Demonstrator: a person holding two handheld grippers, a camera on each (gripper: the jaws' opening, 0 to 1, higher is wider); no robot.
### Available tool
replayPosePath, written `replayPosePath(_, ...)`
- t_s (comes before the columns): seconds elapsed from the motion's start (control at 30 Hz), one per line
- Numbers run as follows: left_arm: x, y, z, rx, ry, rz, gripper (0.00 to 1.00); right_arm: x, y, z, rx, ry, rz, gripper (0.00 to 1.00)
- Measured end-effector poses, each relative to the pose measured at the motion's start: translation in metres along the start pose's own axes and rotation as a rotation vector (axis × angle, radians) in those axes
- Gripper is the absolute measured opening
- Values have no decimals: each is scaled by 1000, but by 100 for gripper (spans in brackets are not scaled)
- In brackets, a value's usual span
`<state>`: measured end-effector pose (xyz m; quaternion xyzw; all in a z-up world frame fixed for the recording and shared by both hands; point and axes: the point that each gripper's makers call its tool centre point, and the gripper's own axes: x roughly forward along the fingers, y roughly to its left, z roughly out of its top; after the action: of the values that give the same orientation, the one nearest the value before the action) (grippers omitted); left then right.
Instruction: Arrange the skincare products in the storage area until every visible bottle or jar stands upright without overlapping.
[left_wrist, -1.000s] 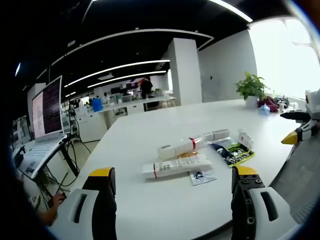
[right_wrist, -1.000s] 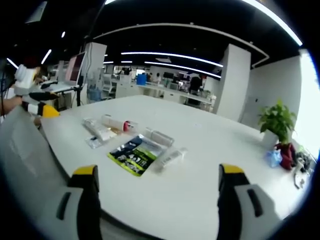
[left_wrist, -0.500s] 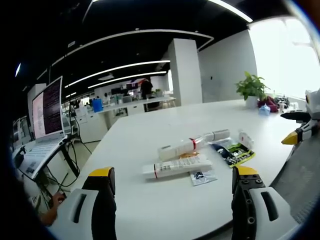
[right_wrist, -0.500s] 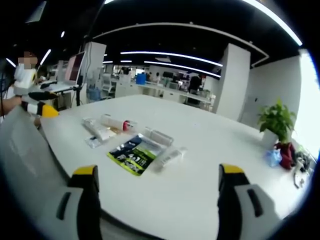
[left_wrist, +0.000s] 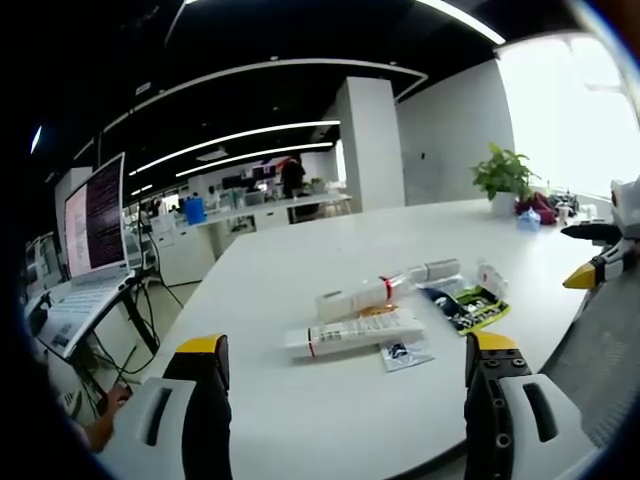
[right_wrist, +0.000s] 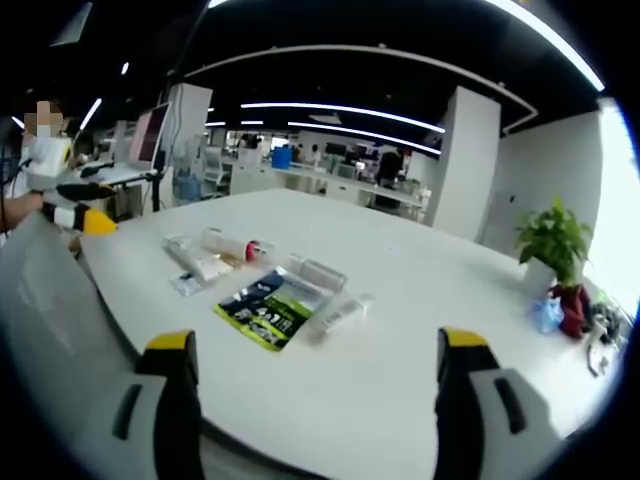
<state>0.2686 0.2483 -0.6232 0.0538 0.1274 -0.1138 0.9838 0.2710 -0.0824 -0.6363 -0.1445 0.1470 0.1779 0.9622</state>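
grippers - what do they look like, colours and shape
The left gripper has two chunky light grey jaws with black inner faces, slotted sides and yellow tips. The right gripper is built the same: grey jaws, black inner faces, yellow caps. Seen from across the table, each has a black finger ending in a yellow tip.

No wording could be read in either view. The white tube (left_wrist: 355, 332) nearest the left gripper carried dark print along its side and a red band at one end, too small to make out. The dark sachet (right_wrist: 266, 311) with green and white lettering lay flat on the white table (right_wrist: 420, 300), its letters blurred. The monitor (left_wrist: 94, 213) far left showed lines of text, illegible.
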Motion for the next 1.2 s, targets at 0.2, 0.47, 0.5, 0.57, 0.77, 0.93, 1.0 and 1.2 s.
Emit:
replayPosePath(0.2, 0, 0, 0, 1, 0, -2, 97, 0, 1, 0, 0, 1, 2, 100)
replayPosePath(0.47, -1, 0, 0, 3, 2, 2, 97, -1, 2, 1, 0, -5, 6, 100)
replayPosePath(0.5, -1, 0, 0, 3, 3, 3, 97, -1, 2, 2, -1, -6, 6, 100)
replayPosePath(0.57, -1, 0, 0, 3, 3, 4, 97, -1, 2, 1, -2, -4, 7, 100)
replayPosePath(0.77, -2, 1, -1, 4, 8, 5, 97, -2, 4, 0, -1, 5, 14, 100)
replayPosePath(0.93, -2, 1, -2, 3, 12, 1, 97, -2, 4, 0, -2, 9, 14, 100)
replayPosePath(1.0, -2, 1, -2, 3, 11, 1, 97, -2, 4, -1, -10, 16, 15, 100)
replayPosePath(1.2, -2, -1, -2, 6, 17, -7, 97, -1, 3, -2, -16, 21, 15, 100)
